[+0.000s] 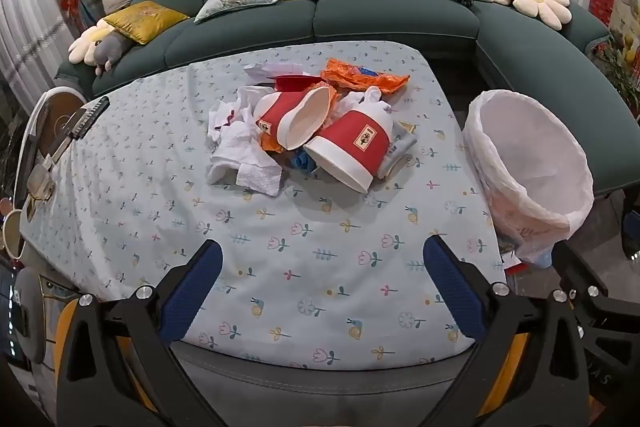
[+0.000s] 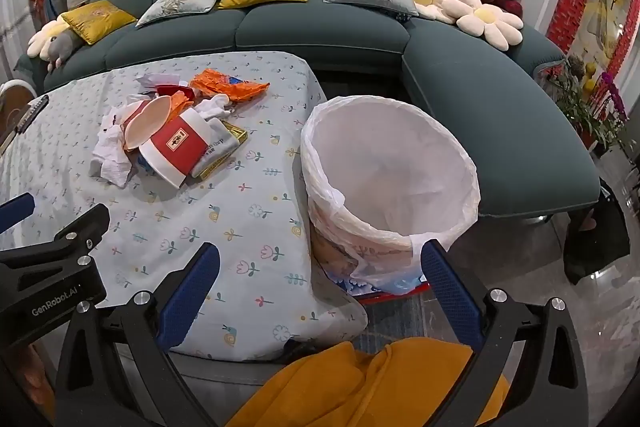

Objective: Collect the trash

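Observation:
A heap of trash lies mid-table on the flowered cloth [image 1: 280, 267]: two red-and-white paper cups on their sides, one [image 1: 352, 147] [image 2: 176, 151] nearer and one [image 1: 296, 117] [image 2: 146, 123] behind it, crumpled white tissues [image 1: 244, 151] [image 2: 114, 155], an orange wrapper [image 1: 362, 75] [image 2: 228, 87] and a grey packet [image 2: 218, 147]. A bin lined with a white bag [image 1: 532, 171] [image 2: 388, 183] stands empty off the table's right edge. My left gripper [image 1: 322, 283] hangs open over the near cloth, well short of the heap. My right gripper [image 2: 320, 283] is open between the table corner and the bin.
A dark green sofa [image 1: 360, 23] with cushions and plush toys curves behind and to the right. A black comb-like tool [image 1: 90, 117] lies at the table's left edge. Yellow fabric [image 2: 360, 383] shows below the right gripper. Potted plants [image 2: 596, 107] stand far right.

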Action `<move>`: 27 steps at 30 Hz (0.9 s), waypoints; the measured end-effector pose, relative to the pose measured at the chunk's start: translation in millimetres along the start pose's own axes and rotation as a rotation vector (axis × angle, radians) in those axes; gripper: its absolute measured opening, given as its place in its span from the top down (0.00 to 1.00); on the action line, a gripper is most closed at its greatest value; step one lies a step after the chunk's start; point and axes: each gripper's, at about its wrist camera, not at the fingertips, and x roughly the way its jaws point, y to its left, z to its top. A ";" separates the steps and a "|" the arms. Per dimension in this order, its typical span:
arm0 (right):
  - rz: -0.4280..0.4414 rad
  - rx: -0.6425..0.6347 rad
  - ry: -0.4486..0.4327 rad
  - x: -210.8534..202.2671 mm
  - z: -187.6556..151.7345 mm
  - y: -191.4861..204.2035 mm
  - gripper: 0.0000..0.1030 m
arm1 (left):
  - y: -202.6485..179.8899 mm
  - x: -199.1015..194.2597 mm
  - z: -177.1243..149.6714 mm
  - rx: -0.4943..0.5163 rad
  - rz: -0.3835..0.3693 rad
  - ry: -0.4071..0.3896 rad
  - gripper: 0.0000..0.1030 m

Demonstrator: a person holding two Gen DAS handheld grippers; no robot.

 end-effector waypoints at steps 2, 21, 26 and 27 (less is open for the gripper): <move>0.000 0.004 0.001 0.0 -0.2 0.1 0.06 | 0.5 -0.3 -0.8 0.000 -0.005 0.007 0.07; 0.012 0.030 0.013 1.4 -6.9 -7.3 0.06 | -9.0 -0.1 -4.5 0.017 0.008 0.021 0.07; 0.012 0.025 0.014 0.9 -8.6 -9.2 0.06 | -12.7 -0.2 -5.1 0.029 0.003 0.024 0.07; 0.012 0.025 0.014 0.9 -8.7 -9.5 0.06 | -13.2 -0.1 -5.2 0.027 0.003 0.025 0.07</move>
